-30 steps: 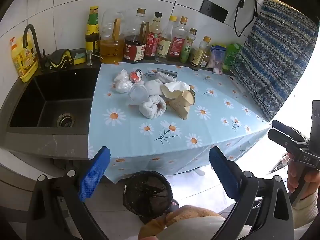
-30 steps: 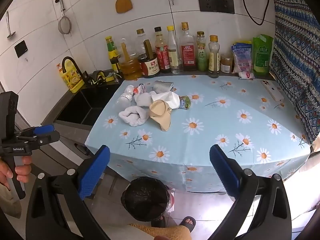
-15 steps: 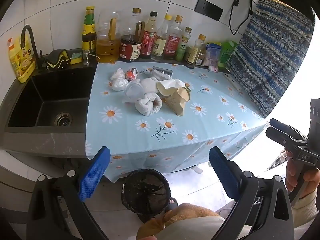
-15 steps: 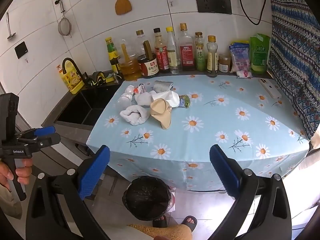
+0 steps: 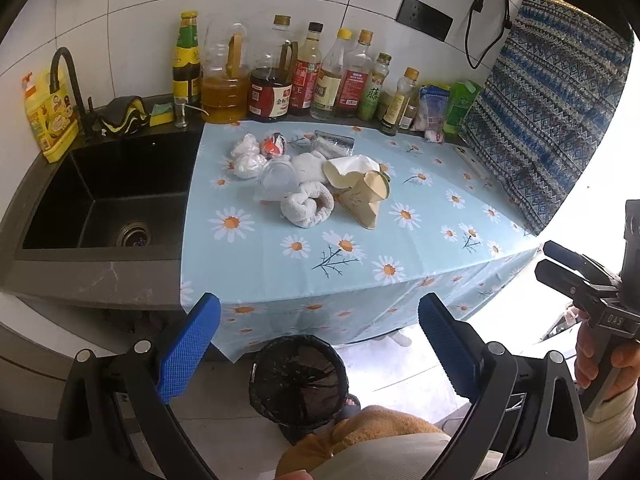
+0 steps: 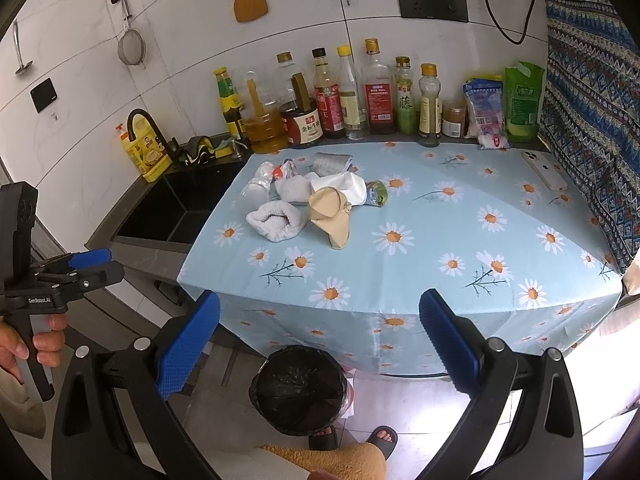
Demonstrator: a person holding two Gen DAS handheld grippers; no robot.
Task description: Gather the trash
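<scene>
A heap of trash lies on the daisy tablecloth (image 5: 360, 248): a crushed brown paper cup (image 5: 366, 196), a rolled white cloth (image 5: 307, 208), a clear plastic cup (image 5: 278, 178), crumpled tissues (image 5: 246, 156), a red-and-white wrapper (image 5: 273, 145) and a silver wrapper (image 5: 334, 145). The right wrist view shows the same heap, with the paper cup (image 6: 330, 212) nearest. A black-lined bin (image 5: 298, 380) stands on the floor below the table edge (image 6: 298, 388). My left gripper (image 5: 318, 344) is open and empty, well short of the table. My right gripper (image 6: 318, 344) is open and empty too.
A row of sauce and oil bottles (image 5: 288, 76) stands along the back wall. A black sink (image 5: 104, 196) with a tap lies left of the table. A white phone (image 6: 546, 170) lies at the table's far right. A patterned curtain (image 5: 548, 120) hangs on the right.
Both grippers have shifted only slightly; the left wrist view has pulled back and up a little. Nothing has been picked up, and both stay open.
</scene>
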